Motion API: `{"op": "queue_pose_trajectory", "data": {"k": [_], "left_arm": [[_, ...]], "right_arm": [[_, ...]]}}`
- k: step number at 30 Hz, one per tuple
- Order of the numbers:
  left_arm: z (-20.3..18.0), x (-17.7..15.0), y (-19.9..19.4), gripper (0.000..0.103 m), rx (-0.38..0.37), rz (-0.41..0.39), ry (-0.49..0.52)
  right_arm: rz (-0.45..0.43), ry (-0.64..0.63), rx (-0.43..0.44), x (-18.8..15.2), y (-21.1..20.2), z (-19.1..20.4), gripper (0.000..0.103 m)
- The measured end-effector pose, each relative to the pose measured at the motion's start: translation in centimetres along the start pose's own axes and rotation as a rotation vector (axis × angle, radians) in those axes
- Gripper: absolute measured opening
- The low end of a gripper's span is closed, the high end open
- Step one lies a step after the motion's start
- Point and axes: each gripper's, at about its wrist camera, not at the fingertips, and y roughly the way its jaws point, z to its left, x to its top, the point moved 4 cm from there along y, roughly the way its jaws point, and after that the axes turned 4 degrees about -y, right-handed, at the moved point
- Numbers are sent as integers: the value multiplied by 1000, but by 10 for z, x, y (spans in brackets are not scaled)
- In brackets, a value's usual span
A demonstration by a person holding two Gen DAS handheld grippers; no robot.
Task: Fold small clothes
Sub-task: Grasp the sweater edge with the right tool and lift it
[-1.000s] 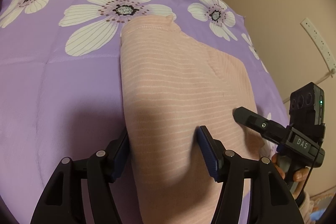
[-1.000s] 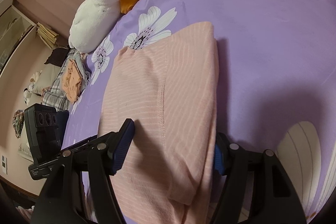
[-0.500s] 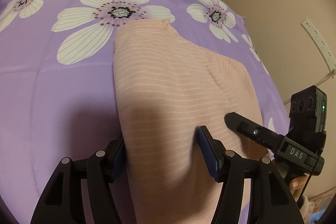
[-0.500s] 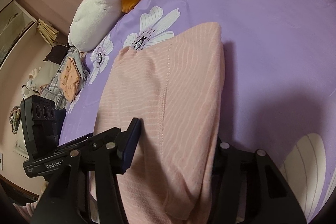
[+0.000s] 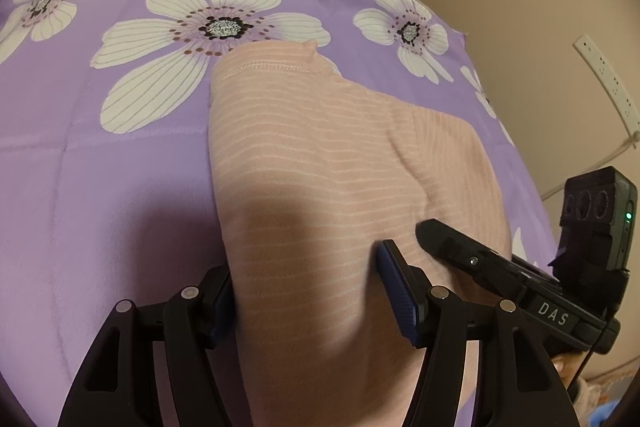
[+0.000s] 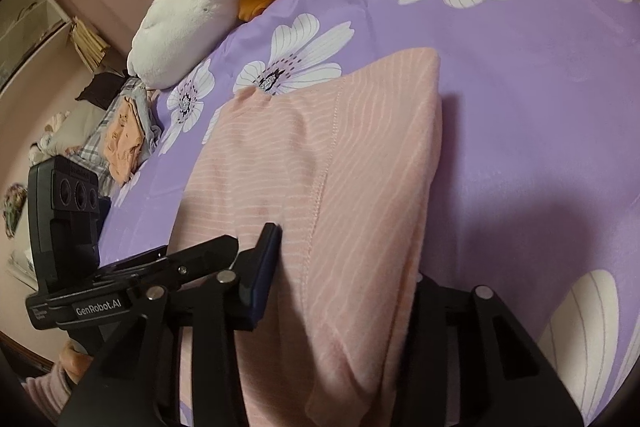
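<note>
Both grippers straddle my pink top (image 5: 320, 155): right gripper (image 6: 340, 275) closing, narrower than a second ago; left gripper (image 5: 308, 291) unchanged, jaws apart.

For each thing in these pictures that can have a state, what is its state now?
Pink striped garment: partly folded, lying on the bedspread, near end between both claws.
Left claw: open around the garment's near edge.
Right claw: jaws closing, the garment's folded layers between them.
Purple flowered bedspread: spread flat.
Plush toy: lying at the bed's far edge.
</note>
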Motion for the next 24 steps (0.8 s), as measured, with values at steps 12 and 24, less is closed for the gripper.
{"op": "queue_pose_trajectory", "data": {"k": [12,24], "left_arm": [[-7,-6,-13,52,13,-37,38],[-23,-21,-45,45,17,-86,86]], "right_arm": [[-61,-54,-50,-2,-15,16,28],[-110,-125,-33,-11,-45,49,27]]}}
